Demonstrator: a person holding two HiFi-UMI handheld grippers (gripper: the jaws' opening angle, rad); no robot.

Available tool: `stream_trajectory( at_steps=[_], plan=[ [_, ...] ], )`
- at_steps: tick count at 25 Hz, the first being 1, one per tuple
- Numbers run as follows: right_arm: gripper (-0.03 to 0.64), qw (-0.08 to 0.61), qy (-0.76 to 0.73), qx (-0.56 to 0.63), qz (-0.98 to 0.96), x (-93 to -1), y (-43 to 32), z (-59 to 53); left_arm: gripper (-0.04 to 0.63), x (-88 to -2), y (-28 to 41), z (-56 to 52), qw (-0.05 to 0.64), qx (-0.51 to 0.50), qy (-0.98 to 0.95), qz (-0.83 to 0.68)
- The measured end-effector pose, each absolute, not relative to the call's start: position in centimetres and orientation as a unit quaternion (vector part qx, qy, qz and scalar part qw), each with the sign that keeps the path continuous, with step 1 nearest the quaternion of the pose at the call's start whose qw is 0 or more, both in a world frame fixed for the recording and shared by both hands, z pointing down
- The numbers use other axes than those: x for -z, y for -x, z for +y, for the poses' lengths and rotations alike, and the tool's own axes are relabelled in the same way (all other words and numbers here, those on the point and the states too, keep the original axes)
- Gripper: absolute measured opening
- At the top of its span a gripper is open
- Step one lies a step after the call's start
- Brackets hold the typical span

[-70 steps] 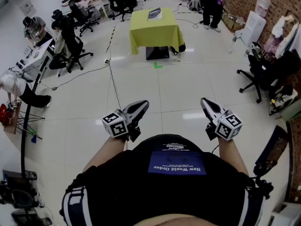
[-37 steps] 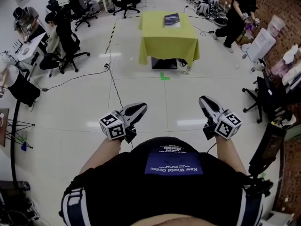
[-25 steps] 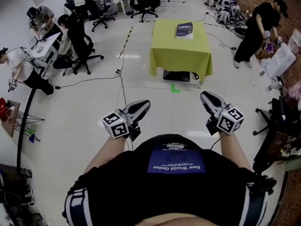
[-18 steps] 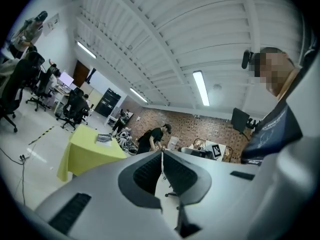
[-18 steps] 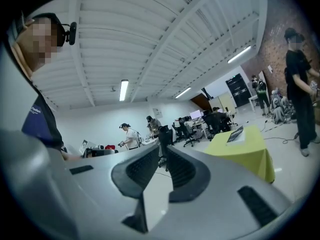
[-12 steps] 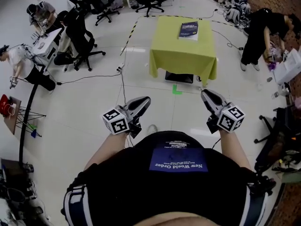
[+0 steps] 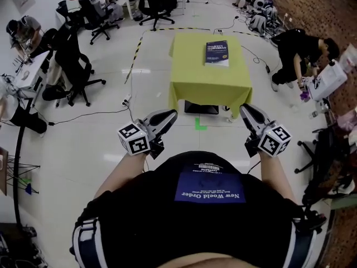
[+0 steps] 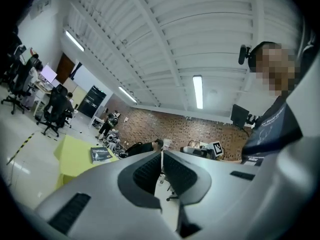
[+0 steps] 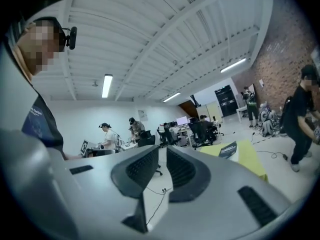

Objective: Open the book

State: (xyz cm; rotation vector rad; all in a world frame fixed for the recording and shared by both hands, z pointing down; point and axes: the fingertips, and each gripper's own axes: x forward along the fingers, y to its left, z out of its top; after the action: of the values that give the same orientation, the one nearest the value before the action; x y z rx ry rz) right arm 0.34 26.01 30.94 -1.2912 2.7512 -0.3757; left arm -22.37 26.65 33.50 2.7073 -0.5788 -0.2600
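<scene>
Item: one book — dark blue cover, closed, lying flat on the far half of the desk, at twelve o'clock from the wearer and well apart from both grippers. The white print on its cover is too small to read. Desk: one, draped in yellow-green cloth, with one black box on the floor beneath it. Left gripper: one, at ten o'clock of the chest label, jaws pressed together with nothing between them. Right gripper: one, at two o'clock of that label, jaws a narrow slit apart, empty. Marker cubes: two, black-and-white squares, one per gripper — left cube, right cube. Writing: the blue chest label on the black shirt reads "New World Order", upside down in the head view; the smaller lines above it cannot be read. Floor: one green tape mark at six o'clock of the desk and one black-and-yellow striped tape line at nine o'clock. Person in black: one, bent low at three o'clock of the desk. Black swivel chairs: at least three, at nine to eleven o'clock.
</scene>
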Motion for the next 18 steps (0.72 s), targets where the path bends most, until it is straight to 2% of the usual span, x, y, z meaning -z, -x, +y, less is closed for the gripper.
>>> stream_trajectory(
  at_steps=[4, 12, 18],
  plan=[
    [0.025, 0.043, 0.436, 0.125, 0.890, -30.9, 1.4, 21.4, 0.006, -33.5, 24.3, 21.0, 0.180, 0.080, -0.962, -0.189],
    [0.038, 0.030, 0.427, 0.157, 0.890, -32.4, 1.0, 12.2, 0.006, -34.6, 23.5, 13.2, 0.206, 0.077, -0.956, -0.193],
    [0.038, 0.035, 0.373, 0.164, 0.913, -33.3, -1.0, 3.4, 0.006, -34.4, 19.7, 6.4, 0.194, 0.066, -0.950, -0.234]
  ],
)
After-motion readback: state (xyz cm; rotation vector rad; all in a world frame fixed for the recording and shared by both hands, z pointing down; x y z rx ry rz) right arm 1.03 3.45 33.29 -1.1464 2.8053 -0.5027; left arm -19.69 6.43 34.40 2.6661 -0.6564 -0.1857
